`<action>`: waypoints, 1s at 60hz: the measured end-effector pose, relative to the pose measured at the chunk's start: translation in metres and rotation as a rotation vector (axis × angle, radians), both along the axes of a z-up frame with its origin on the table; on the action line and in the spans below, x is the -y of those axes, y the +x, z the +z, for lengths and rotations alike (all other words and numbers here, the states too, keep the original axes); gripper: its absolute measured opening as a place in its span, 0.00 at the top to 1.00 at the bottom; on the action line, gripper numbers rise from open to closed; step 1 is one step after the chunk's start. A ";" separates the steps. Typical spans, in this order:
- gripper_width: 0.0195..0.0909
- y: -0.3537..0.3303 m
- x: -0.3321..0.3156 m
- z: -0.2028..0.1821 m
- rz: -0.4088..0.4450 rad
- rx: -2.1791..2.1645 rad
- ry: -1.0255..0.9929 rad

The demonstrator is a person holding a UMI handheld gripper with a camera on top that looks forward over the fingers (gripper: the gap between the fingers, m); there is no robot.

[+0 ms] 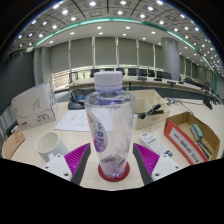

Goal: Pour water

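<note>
The tongs [113, 160] are clenched on a clear water bottle [109, 125]. Both pink pads [76, 156] press on its sides near the bottom, one on each side. The bottle stands up straight between the fingers, lifted above a big pale table [105, 132]. It has a white cap [107, 78], a purple label around the middle, and a red ring at the bottom.

On the table, to the left, a white box [34, 103] stands with pictures on its side. To the right lies an open brown cardboard box [192, 135]. A white cup [49, 146] sits just left of the left finger. Some flat paper [74, 121] lies behind the bottle. Far past the table are desks and chairs in a big room.
</note>
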State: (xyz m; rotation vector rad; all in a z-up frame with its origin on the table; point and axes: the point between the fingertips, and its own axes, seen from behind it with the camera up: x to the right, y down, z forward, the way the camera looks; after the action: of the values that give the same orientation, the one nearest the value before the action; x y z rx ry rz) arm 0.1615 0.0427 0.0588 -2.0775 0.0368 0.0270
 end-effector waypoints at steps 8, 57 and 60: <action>0.06 0.003 0.024 0.021 -0.022 0.025 -0.033; 0.06 -0.109 0.294 0.182 -0.047 0.093 -0.160; 0.07 -0.107 0.298 0.182 -0.049 0.090 -0.163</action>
State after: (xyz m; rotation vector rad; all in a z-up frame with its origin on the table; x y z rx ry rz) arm 0.0542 -0.2549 0.2405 -2.2372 0.0356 -0.1031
